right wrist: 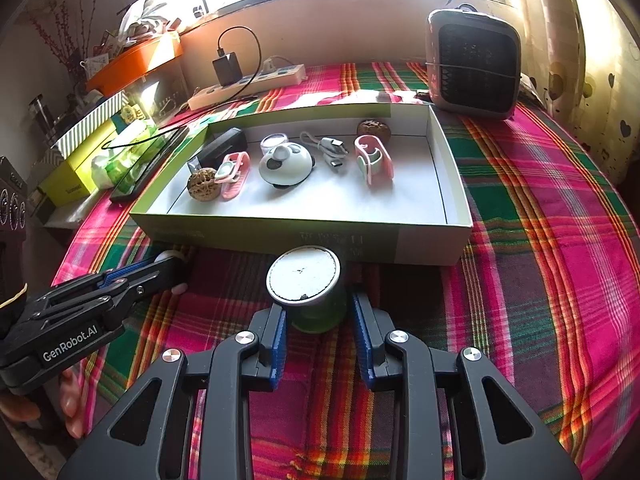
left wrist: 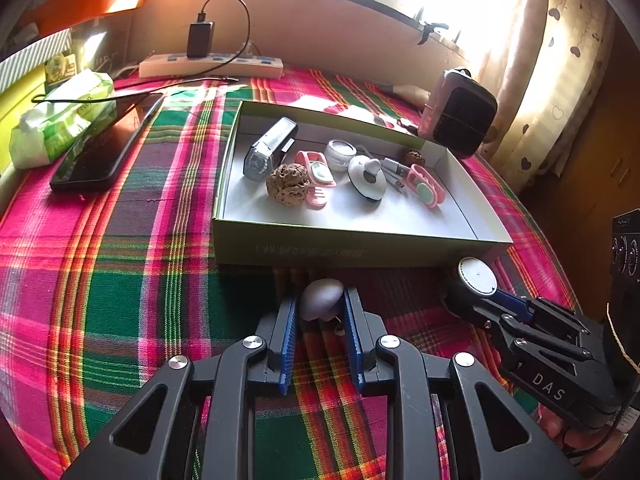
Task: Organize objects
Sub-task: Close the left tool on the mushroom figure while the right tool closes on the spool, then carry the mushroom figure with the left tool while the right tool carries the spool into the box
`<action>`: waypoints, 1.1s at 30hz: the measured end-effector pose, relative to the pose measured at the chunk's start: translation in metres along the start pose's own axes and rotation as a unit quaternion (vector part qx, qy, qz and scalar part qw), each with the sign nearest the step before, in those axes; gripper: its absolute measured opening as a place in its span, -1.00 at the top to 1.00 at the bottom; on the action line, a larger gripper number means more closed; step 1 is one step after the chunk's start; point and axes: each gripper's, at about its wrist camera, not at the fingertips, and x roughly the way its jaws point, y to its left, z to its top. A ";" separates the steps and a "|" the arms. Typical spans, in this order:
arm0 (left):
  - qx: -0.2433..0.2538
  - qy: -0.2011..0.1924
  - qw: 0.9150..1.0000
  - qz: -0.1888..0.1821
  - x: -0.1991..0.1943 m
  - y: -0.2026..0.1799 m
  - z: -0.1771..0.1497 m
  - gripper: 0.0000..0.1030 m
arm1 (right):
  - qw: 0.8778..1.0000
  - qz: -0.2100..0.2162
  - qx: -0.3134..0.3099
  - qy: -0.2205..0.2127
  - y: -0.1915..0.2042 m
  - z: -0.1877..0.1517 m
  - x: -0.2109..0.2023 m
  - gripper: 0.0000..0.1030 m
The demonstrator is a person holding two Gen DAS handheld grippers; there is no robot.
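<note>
Blue-padded left gripper (left wrist: 320,312) clenches a small white egg-shaped object (left wrist: 322,298), and the right gripper (right wrist: 320,316) clamps a green, white-lidded round jar (right wrist: 306,280), both at the near wall of the shallow cardboard box (right wrist: 304,236), seemingly bound inside.

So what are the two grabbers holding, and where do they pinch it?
The left gripper pinches a small white egg-shaped thing by its sides. The right gripper is shut on a round green jar by its body, below the white lid.

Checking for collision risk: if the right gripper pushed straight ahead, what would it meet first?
Probably the near wall of the open box, just past the round jar in the right gripper; depth is uncertain.
</note>
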 end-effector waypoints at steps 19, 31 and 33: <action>0.015 -0.011 1.000 0.013 -0.012 -0.018 -0.001 0.61 | 1.000 0.024 -0.008 -0.018 -0.002 -0.002 -0.016 0.42; 0.026 -0.026 0.999 0.002 -0.021 -0.031 0.019 0.61 | 0.999 0.030 -0.012 -0.042 -0.004 0.017 -0.030 0.42; 0.029 -0.027 0.999 -0.001 -0.021 -0.033 0.023 0.61 | 0.999 0.032 -0.010 -0.043 -0.005 0.021 -0.030 0.42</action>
